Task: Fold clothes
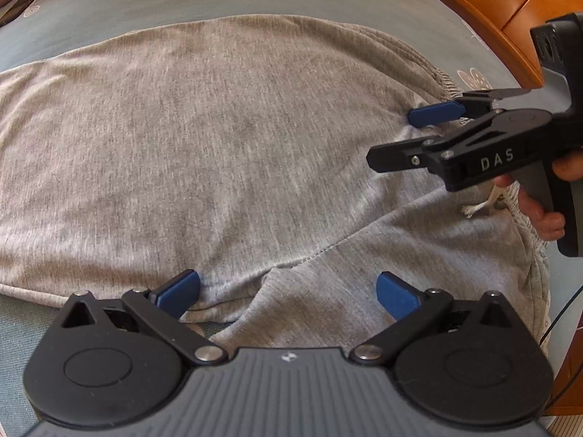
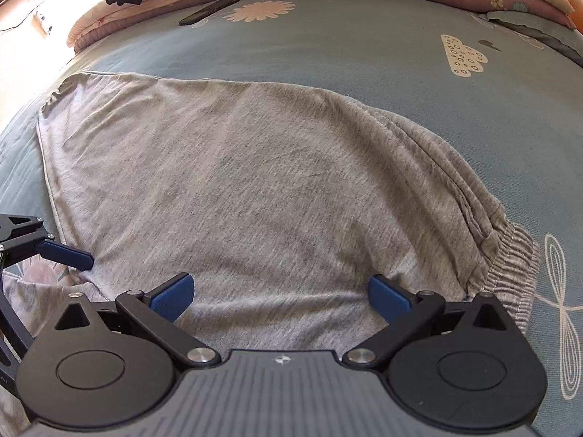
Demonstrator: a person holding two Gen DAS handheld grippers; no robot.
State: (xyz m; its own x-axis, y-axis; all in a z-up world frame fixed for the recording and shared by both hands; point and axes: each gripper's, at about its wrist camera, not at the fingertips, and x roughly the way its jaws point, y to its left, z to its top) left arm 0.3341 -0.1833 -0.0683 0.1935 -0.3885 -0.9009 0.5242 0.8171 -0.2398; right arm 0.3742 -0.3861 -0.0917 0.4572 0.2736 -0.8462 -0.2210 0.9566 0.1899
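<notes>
The grey shorts [image 1: 218,145] run off the left wrist view's left edge, their drawstring [image 1: 481,207] partly hidden behind the right hand-held gripper [image 1: 411,138].

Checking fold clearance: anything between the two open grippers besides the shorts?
No. Between left gripper and right gripper lies only grey shorts fabric, seen in the left wrist view.
</notes>
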